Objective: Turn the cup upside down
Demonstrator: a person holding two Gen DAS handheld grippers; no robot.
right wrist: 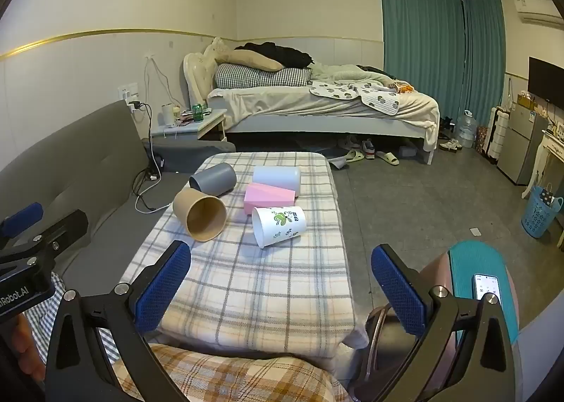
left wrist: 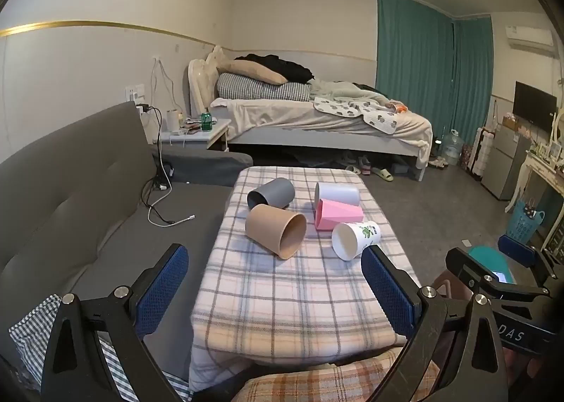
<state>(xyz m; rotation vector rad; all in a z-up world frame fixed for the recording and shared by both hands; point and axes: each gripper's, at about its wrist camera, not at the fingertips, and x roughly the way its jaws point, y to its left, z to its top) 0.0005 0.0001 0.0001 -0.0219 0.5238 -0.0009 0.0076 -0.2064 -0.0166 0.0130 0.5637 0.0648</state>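
Note:
Several cups lie on their sides on a plaid-covered table (left wrist: 282,296) (right wrist: 246,289): a tan cup (left wrist: 275,231) (right wrist: 201,217), a grey cup (left wrist: 271,192) (right wrist: 213,179), a plain white cup (left wrist: 337,193) (right wrist: 276,177), a pink cup (left wrist: 337,214) (right wrist: 269,198) and a white cup with a green print (left wrist: 355,239) (right wrist: 278,225). My left gripper (left wrist: 275,291) is open and empty over the table's near end. My right gripper (right wrist: 282,291) is open and empty, near the table's front right corner. Both are short of the cups.
A grey sofa (left wrist: 88,190) runs along the left with cables on it. A bed (left wrist: 317,120) stands beyond the table. A teal stool with a phone (right wrist: 486,287) is on the right. A blue basket (right wrist: 539,211) stands on the floor at the far right.

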